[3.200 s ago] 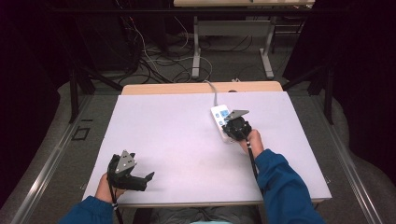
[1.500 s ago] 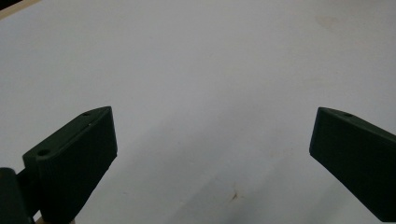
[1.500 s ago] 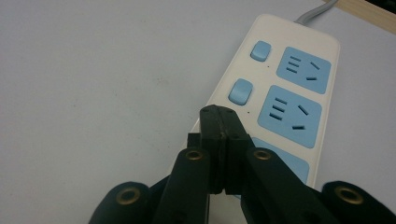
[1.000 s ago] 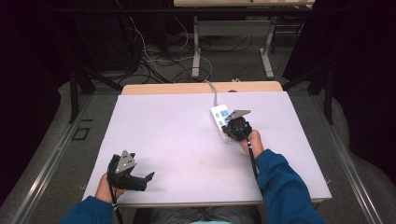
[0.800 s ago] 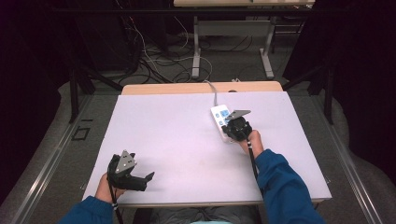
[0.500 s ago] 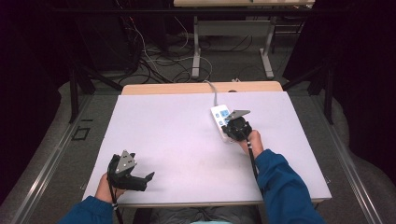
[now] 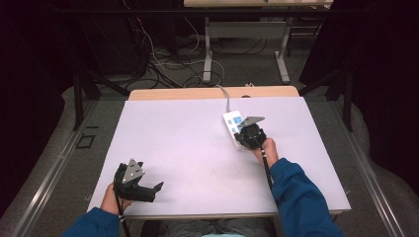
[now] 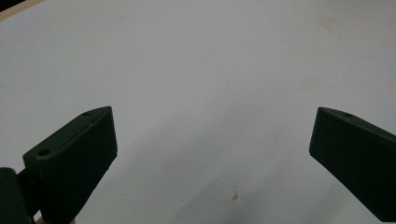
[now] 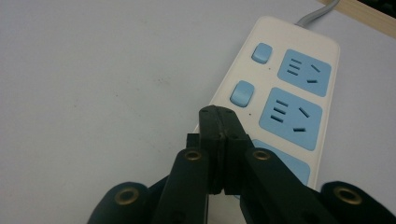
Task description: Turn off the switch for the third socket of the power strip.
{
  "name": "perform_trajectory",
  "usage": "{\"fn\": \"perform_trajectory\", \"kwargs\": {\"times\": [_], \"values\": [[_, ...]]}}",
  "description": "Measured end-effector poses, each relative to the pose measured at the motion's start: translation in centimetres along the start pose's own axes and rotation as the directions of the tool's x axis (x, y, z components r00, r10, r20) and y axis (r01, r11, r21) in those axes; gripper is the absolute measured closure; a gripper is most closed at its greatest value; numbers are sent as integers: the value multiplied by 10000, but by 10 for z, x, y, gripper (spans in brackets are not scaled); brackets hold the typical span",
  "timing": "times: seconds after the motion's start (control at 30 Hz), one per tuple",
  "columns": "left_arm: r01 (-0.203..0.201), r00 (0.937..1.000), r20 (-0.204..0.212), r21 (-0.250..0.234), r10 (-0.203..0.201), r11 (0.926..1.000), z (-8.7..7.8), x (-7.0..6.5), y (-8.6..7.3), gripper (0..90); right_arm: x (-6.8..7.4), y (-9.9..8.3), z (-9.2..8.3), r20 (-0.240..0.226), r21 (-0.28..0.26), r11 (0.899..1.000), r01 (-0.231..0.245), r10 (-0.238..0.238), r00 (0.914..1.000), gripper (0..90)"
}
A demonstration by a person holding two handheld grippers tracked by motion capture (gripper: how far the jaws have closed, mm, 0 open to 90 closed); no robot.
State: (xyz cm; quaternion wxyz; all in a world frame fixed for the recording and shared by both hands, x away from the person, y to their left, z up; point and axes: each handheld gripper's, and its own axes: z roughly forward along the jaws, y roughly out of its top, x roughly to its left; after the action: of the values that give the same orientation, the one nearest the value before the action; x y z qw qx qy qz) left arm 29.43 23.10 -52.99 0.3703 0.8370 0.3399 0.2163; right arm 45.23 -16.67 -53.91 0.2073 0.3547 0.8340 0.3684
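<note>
Black right hand-held gripper point(image 9: 219, 122), shut, over power strip point(image 9: 299, 84).

White power strip point(image 7: 233, 127) on table point(image 7: 188, 133)

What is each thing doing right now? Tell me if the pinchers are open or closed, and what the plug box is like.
Left gripper: jaws wide open, nothing between them, over bare table.
Right gripper: jaws shut together, empty, tips over the power strip.
Power strip: lying flat on the table, sockets empty, nothing plugged in, grey cord leading off the far edge.
Switch buttons: whether on or off, cannot tell.
</note>
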Motion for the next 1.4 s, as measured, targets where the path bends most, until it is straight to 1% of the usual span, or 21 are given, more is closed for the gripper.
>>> {"fn": "perform_trajectory", "kwargs": {"times": [0.03, 0.1, 0.17, 0.2, 0.27, 0.33, 0.37, 0.47, 0.67, 0.73, 0.77, 0.8, 0.87, 0.9, 0.93, 1.1, 1.13, 1.2, 1.23, 1.27, 1.4], "values": [[-10, 10000, -7, -9, 10, 10000, 0, 0, 0, 8, 0, 0, 0, 8, -28, 10000, 91, -91, 10000, 900], [-79, 9999, -69, -21, 78, 10000, 0, 1, 0, 8, 1, 0, 0, 17, -9, 10000, 86, -86, 10000, 900], [-14, 10000, 3, 19, 14, 10000, 0, 0, 0, 8, 1, 0, 0, 48, 8, 9999, 105, -105, 9999, 900], [6, 10000, -16, -9, -6, 10000, 0, 0, 0, 8, 0, 0, 0, 70, -202, 9997, 123, -122, 9999, 900], [-68, 10000, -36, -8, 68, 10000, 0, 1, 0, 8, 1, 2, -2, 43, -67, 9999, 77, -77, 10000, 900], [5, 10000, -15, -2, -5, 10000, 0, 0, 0, 8, 1, 2, -2, -24, -113, 9999, 47, -48, 10000, 900], [-57, 10000, -36, -8, 57, 10000, 0, 0, 0, 8, 2, 2, -2, 23, -74, 9999, 147, -147, 9999, 900], [-9, 10000, 3, 16, 9, 10000, 0, 0, 0, 8, 3, 3, -1, -35, -74, 9998, 184, -185, 9998, 900], [-13, 10000, 23, 35, 13, 10000, 0, 0, 0, 8, 2, 3, -1, -26, -119, 9998, 128, -129, 9999, 900], [-28, 10000, 15, 19, 28, 10000, -1, 0, 0, 8, 2, 3, -4, -51, 81, 9999, 115, -115, 9999, 900], [-45, 10000, 26, 21, 45, 10000, -1, 0, 0, 8, 1, 3, -4, 27, -248, 9997, 51, -50, 10000, 900], [-27, 10000, 23, 20, 27, 10000, -1, 0, 0, 8, 1, 3, -6, 12, -223, 9997, -7, 7, 10000, 900], [-60, 10000, 3, 16, 60, 10000, 0, 0, 0, 8, 0, 4, -8, -14, -377, 9992, -95, 95, 10000, 878], [-32, 10000, 27, 22, 32, 10000, 0, 0, 0, 8, 0, 4, -8, -7, -518, 9986, -81, 81, 10000, 861], [-40, 10000, 26, 19, 40, 10000, 0, 0, 0, 8, 0, 4, -9, -55, -522, 9986, -83, 81, 10000, 845], [-49, 10000, 26, -5, 49, 10000, 0, 1, 0, 7, -2, 6, -13, -77, -694, 9974, -173, 168, 9998, 690], [-78, 10000, 10, -13, 78, 10000, 0, 1, 0, 7, -2, 7, -14, -154, -709, 9970, -309, 299, 9994, 660], [-80, 10000, 10, -33, 81, 10000, 0, 1, 0, 7, -3, 8, -17, -176, -679, 9972, -301, 290, 9994, 586], [-91, 10000, 12, -16, 91, 10000, -1, 1, 0, 7, -2, 8, -18, -283, -733, 9963, -451, 431, 9987, 558], [-103, 9999, 19, -16, 103, 9999, -1, 1, 0, 7, -3, 8, -20, -346, -678, 9969, -403, 380, 9987, 517], [-80, 10000, -10, -69, 80, 9999, 0, 1, 0, 7, -4, 9, -24, -501, -795, 9957, -471, 432, 9978, 316]]}}
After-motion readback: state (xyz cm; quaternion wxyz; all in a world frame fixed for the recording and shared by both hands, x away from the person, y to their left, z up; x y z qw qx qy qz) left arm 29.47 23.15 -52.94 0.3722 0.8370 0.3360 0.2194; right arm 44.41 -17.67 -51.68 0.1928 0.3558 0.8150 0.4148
